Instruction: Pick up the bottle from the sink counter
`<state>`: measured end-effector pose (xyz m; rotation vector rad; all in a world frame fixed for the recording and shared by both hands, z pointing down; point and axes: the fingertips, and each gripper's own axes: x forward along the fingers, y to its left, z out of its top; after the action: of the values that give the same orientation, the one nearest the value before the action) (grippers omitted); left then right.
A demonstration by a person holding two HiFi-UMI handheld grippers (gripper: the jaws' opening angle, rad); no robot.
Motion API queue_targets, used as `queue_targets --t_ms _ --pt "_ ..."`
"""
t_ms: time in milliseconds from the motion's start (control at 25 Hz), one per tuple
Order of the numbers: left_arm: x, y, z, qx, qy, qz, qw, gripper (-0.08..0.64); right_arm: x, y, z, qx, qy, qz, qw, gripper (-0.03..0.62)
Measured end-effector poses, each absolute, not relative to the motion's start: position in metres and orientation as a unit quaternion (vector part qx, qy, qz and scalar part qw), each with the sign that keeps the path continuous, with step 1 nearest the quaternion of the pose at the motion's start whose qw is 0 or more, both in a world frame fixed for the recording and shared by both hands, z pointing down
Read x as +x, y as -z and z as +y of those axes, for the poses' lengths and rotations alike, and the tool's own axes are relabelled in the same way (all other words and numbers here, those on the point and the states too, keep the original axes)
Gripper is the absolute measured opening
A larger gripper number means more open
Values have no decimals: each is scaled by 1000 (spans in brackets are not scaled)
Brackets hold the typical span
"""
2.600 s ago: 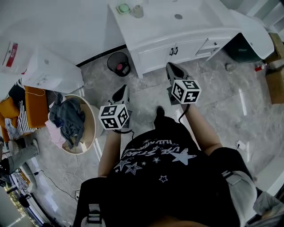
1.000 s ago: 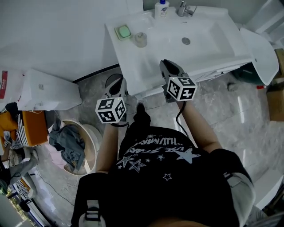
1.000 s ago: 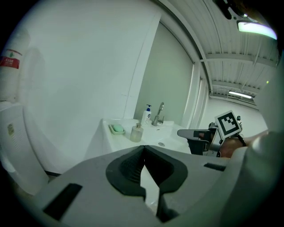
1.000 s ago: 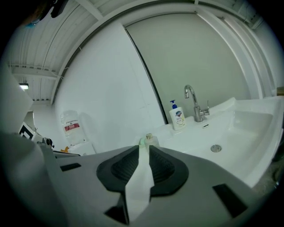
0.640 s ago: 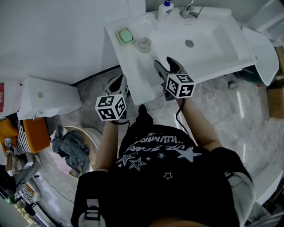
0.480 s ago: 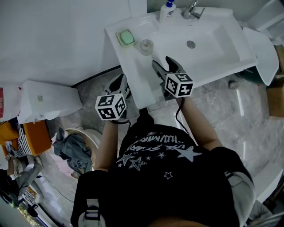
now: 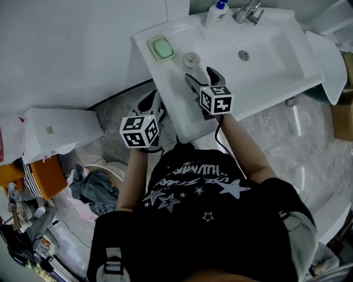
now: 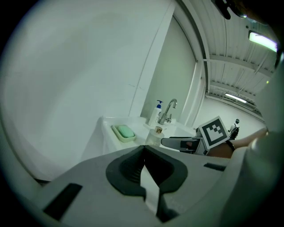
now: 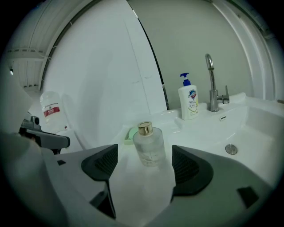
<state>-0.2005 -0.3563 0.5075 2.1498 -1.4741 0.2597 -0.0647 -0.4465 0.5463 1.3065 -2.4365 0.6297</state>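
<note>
- The approach step is in hand: the right gripper is held out over the white surface of the sink unit and aimed at the bottle.
- Its fingers have just been opening and are now spread wide, released. Nothing is gripped. In the right gripper view the bottle is framed in the gap, apparently just ahead of the tips, and is touched by neither pad.
- The left gripper is held back at the near edge of the surface, its fingers clenched together on nothing.
- Where the bottle is: it is stood upright on the surface, to the left of the basin. It is near the soap dish and well apart from the pump dispenser by the tap.
- How it looks: a small, squat cylinder of clear glass is seen, topped by a gold cap. Faint marking on the body cannot be read.
- Next move, as judged: the open fingers need to be slid forward until the glass body sits between the pads. They are then to be closed below the cap, and a straight lift is called for.
- The glass is likely to be slick and easily tipped, so a centred, gentle squeeze is advised.
</note>
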Motion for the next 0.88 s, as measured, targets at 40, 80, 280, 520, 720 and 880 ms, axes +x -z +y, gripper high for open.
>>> queue_targets --t_ms 40,80,280,520,720,880 --pt "-203 -509 -359 793 -96 -543 259 8 -67 -550 -450 456 -219 -848 159 345" --pt "-205 -510 -363 794 -95 -542 260 8 -70 -554 -453 457 -219 -846 165 345" --pt "-209 -513 -374 799 -96 -534 260 8 -73 -572 -468 475 -218 -831 192 344" --pt "-212 -519 -379 797 -97 -533 268 8 -80 -580 -479 473 -205 -833 201 344" --pt "-213 -521 -383 793 -100 -536 271 8 -83 -583 -490 474 -196 -833 206 344" --pt "-214 -525 -383 791 -103 -537 275 8 -86 -589 -492 470 -195 -831 226 344"
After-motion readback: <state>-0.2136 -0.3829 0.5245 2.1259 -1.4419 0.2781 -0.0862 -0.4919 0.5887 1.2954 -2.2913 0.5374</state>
